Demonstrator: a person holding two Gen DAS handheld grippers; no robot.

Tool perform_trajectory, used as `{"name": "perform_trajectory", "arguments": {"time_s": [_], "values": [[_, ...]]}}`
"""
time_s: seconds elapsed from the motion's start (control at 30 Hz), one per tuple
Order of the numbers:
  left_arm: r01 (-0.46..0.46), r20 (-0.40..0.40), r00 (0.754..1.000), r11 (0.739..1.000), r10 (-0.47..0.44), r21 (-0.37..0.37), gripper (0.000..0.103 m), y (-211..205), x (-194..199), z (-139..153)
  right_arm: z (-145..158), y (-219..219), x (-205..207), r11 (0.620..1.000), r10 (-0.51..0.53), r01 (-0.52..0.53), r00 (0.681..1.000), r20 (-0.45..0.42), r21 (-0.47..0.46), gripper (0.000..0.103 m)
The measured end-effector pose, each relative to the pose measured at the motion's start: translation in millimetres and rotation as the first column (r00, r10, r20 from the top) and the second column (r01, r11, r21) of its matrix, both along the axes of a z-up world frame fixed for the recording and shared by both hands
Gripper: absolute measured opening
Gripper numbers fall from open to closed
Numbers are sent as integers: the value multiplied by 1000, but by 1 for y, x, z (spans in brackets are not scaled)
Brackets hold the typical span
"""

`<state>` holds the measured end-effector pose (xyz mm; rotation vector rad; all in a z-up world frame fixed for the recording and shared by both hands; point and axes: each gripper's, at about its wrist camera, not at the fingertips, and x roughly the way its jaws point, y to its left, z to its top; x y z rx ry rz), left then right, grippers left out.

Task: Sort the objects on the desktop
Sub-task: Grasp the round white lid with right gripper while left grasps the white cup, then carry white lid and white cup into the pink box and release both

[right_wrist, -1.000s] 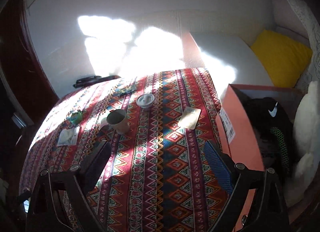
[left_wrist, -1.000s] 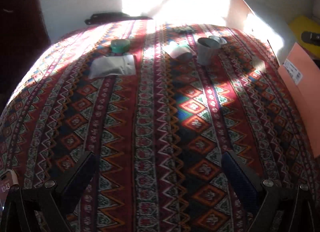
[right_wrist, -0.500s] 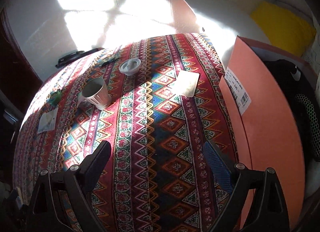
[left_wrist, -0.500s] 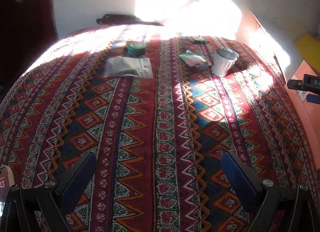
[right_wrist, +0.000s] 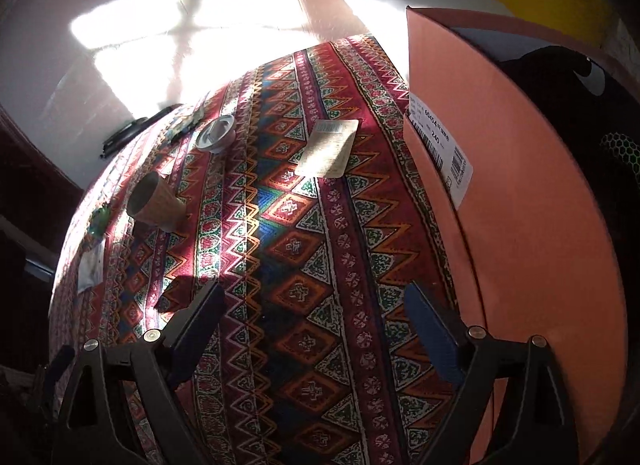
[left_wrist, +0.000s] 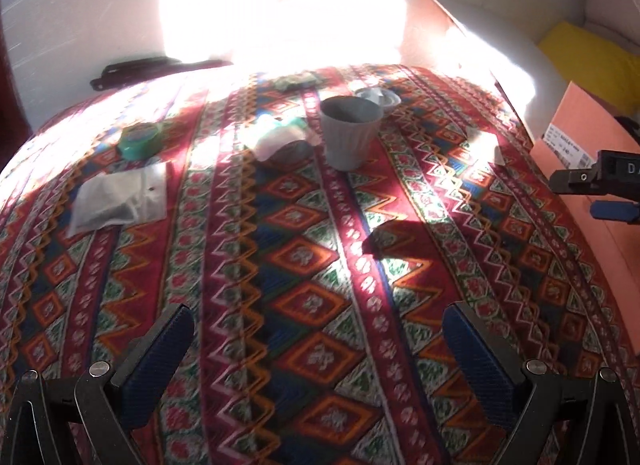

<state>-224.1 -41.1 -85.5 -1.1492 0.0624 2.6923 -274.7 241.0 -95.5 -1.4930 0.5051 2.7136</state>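
I note my left gripper and right gripper both spread wide, grasping nothing, above the patterned cloth; ribbed cup upright

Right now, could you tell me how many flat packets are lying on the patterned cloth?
2: a clear packet at the left near the green tub, and a labelled packet beside the orange box. Others may be hidden.

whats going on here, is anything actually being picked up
Not yet. A person holds a gripper in each hand above a table covered in a patterned cloth, and both the left gripper and the right gripper are open and empty. The things to sort lie untouched farther back: a grey cup, a green tape roll, a clear bag, a small lid and a flat packet. An orange box stands at the right edge.
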Motion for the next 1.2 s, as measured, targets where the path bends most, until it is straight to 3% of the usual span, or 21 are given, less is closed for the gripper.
{"name": "perform_trajectory", "arguments": {"time_s": [0.13,0.3,0.43,0.5,0.53,0.57,0.7,0.9,0.93,1.0,1.07,1.2], "values": [[29,-45,999,999,-30,-14,102,30,-48,-4,1,-2,-7,1000,-7,7,1000,-9,15,93],[-75,-1,997,996,75,-54,102,49,-122,-29,4,-1,-16,1000,-22,22,1000,-21,9,93],[-127,-2,992,992,127,14,99,57,-164,-35,5,-7,-29,999,-18,20,999,-37,45,93],[-125,-50,991,991,127,49,90,62,-174,-30,13,-13,-39,998,-14,18,997,-78,60,93],[-116,-73,990,991,120,61,69,62,-175,-27,19,-16,-46,998,-14,20,994,-105,54,94],[-113,-79,990,991,118,68,61,61,-176,-26,25,-21,-57,999,-8,14,991,-132,48,94],[-106,-102,987,982,122,155,61,32,-161,-14,36,-70,-128,994,89,-77,982,-165,78,101],[-220,-191,944,945,269,243,61,-49,-144,26,-23,-127,-230,974,68,-57,997,-40,221,101],[-239,-188,938,937,290,253,61,-61,-144,27,-32,-130,-239,972,79,-70,996,-31,223,93],[-268,-168,932,922,322,280,61,-80,-147,24,-41,-135,-243,972,115,-105,993,-36,210,58],[-285,-140,929,903,343,323,61,-94,-150,19,-33,-139,-228,971,148,-131,986,-74,202,57],[-283,-109,926,857,361,431,61,-113,-143,20,6,-131,-152,982,185,-177,975,-127,71,57]]}}
